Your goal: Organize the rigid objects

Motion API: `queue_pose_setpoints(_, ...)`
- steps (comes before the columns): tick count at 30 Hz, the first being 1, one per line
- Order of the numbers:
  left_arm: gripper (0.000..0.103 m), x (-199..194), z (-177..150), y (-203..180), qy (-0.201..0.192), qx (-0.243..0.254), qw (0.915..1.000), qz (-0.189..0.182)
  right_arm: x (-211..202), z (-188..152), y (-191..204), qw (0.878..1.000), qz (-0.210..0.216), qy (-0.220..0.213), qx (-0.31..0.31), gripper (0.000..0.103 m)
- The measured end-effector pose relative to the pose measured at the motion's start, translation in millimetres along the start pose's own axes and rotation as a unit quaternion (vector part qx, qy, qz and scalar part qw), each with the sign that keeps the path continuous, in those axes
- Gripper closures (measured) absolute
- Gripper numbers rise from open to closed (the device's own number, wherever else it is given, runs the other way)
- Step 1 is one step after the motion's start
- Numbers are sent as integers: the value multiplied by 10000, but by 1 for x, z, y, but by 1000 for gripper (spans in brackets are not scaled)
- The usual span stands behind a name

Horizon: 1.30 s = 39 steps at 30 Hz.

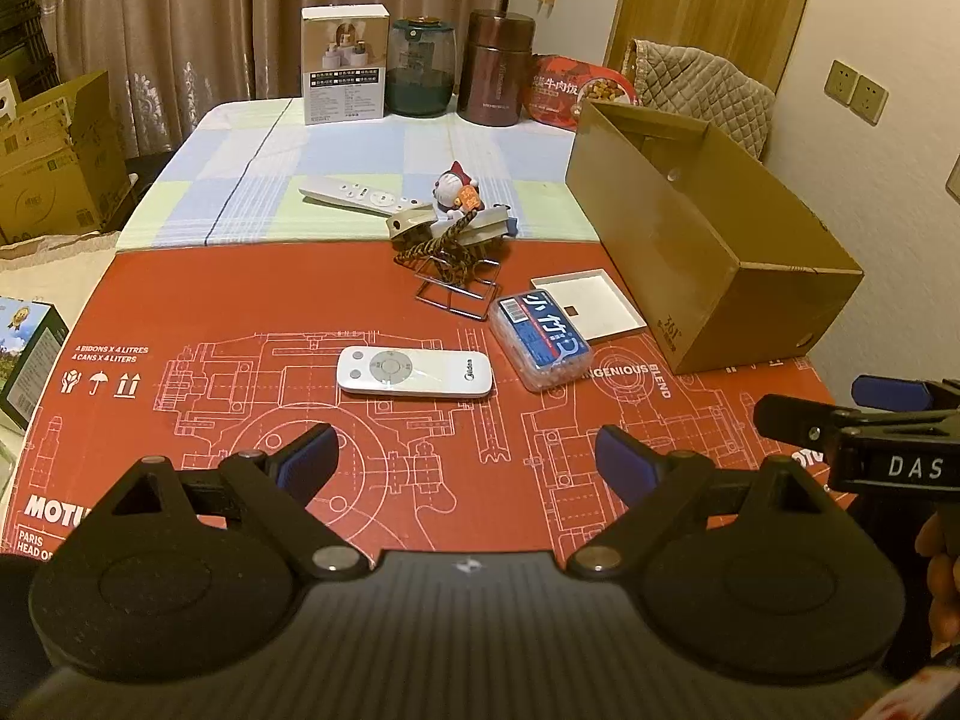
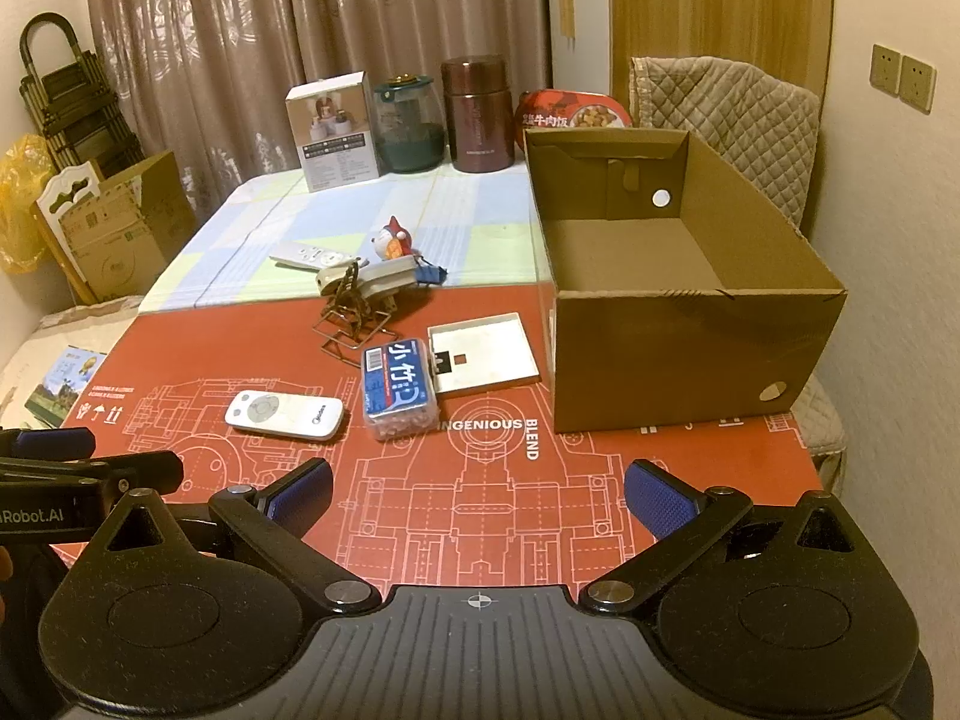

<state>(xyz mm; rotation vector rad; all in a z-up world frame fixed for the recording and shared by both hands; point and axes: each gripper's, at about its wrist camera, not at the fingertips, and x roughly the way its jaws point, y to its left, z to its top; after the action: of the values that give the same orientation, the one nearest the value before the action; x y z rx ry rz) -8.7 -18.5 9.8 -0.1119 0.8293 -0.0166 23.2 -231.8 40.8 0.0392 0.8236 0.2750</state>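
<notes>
red mat, white remote just ahead of wide empty left tongs, right tongs wide too

Green box cut by left edge

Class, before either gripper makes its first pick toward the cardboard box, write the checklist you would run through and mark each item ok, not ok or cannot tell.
1. Left gripper open with nothing between its fingers: ok.
2. Right gripper open with nothing between its fingers: ok.
3. Cardboard box open-topped, visible floor bare: ok.
4. White remote lies flat and apart from the blue-labelled plastic case: ok.
5. Blue-labelled plastic case free of neighbours: not ok, it overlaps the edge of the shallow white tray.
6. Far cluster separable, the cat figurine, brush and wire stand: cannot tell, they crowd and overlap.
</notes>
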Motion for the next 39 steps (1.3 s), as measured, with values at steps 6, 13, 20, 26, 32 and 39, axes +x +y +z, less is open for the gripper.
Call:
queue_pose_setpoints(6, 13, 0, 0, 1, 7, -14, 10000, -9, 0, 0, 0, 10000, 0, 0, -2, 2)
queue_pose_setpoints(13, 13, 0, -2, 2, 15, -29, 10000, -7, 0, -1, 0, 10000, -5, 1, -8, 2)
queue_pose_setpoints(20, 13, -1, -4, 3, 24, -42, 10000, -17, 1, -1, 0, 10000, -8, 3, -7, 2)
queue_pose_setpoints(26, 13, 0, -4, 3, 27, -39, 10000, -20, 1, -2, 0, 10000, -8, 3, -8, 2)
queue_pose_setpoints(32, 13, 1, -5, 2, 28, -46, 10000, -19, 1, -2, 0, 10000, -8, 6, -10, 2)
queue_pose_setpoints(39, 13, 1, -4, 2, 30, -45, 10000, -21, 2, -4, 0, 10000, -7, 10, -11, 2)
